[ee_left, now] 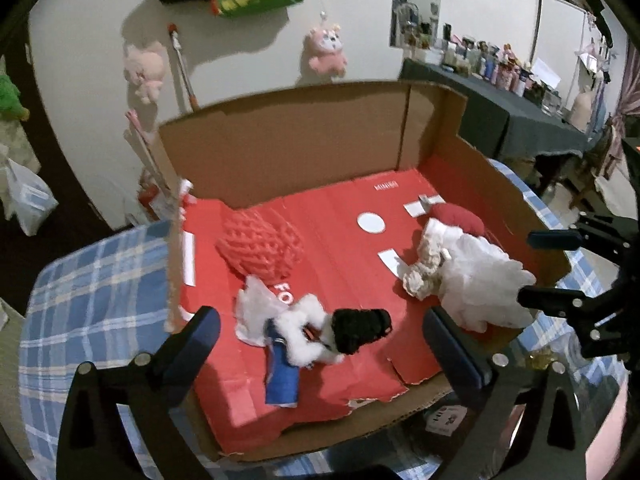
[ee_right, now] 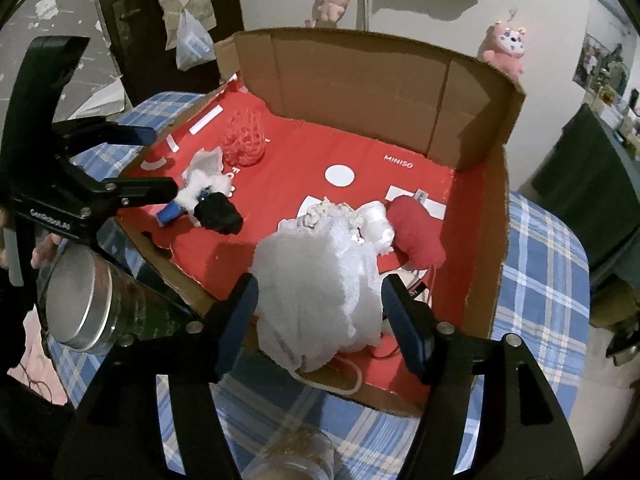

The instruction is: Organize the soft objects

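Left gripper [ee_left: 320, 340] spread wide above black-and-white bundle [ee_left: 320, 336], right gripper [ee_right: 320, 320] parted around white fluffy pile [ee_right: 312, 292], both bundles laid near front edge of red-lined box [ee_left: 280, 140].

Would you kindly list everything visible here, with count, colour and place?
cardboard box: one, brown with red floor, on the checked cloth.
checked cloth: one, blue and white, under the box.
knitted ball: one, coral, box floor far left.
black and white bundle: one, near left.
white fluffy pile: one, near right.
red cushion: one, right.
pink plush toys: two, on the wall.
left tongs: open, above the bundle.
right tongs: open, either side of the pile.
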A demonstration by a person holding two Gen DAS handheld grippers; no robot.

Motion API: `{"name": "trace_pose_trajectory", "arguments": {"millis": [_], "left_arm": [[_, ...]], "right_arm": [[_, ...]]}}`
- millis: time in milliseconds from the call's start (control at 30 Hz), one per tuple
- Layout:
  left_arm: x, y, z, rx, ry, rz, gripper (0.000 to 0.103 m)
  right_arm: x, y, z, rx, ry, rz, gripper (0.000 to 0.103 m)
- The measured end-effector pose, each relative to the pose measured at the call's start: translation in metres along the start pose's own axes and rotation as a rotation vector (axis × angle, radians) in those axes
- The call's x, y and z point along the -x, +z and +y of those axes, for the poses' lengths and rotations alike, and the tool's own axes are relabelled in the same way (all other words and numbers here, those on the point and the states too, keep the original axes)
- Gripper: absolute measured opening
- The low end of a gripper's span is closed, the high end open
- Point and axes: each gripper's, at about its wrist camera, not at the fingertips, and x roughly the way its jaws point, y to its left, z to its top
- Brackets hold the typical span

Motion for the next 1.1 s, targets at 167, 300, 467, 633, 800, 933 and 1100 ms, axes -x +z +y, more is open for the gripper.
{"name": "trace_pose_trajectory", "arguments": {"millis": [167,300,467,633,800,933,1100], "left_arm": [[0.009,-0.002,0.001,0.036,0.043,-0.051,0.103],[0.011,-0.005,0.005,0.074,0.069,-0.073,0.103],[0.014,-0.009,0.01,0.118,0.088,-0.101,0.103],[0.018,-0.015,0.014,0.15,0.09,-0.113,0.103],[0.016,-0.021,0.017,0.16,0.088,-0.095,0.103],[0.014,-0.026,0.017,0.163,0.083,-0.082,0.103],[0.02,-0.032,0.012,0.171,0.068,-0.09,0.103]], "right_arm": [[0.014,-0.003,0.004,-0.029,-0.041,-0.058,0.07],[0.023,-0.007,0.004,-0.063,-0.08,-0.105,0.076],[0.032,-0.013,0.004,-0.108,-0.095,-0.153,0.078],[0.034,-0.017,0.006,-0.157,-0.097,-0.18,0.089],[0.034,-0.02,0.011,-0.166,-0.128,-0.18,0.089],[0.038,-0.021,0.008,-0.197,-0.133,-0.185,0.089],[0.043,-0.024,0.008,-0.23,-0.119,-0.195,0.089]]}}
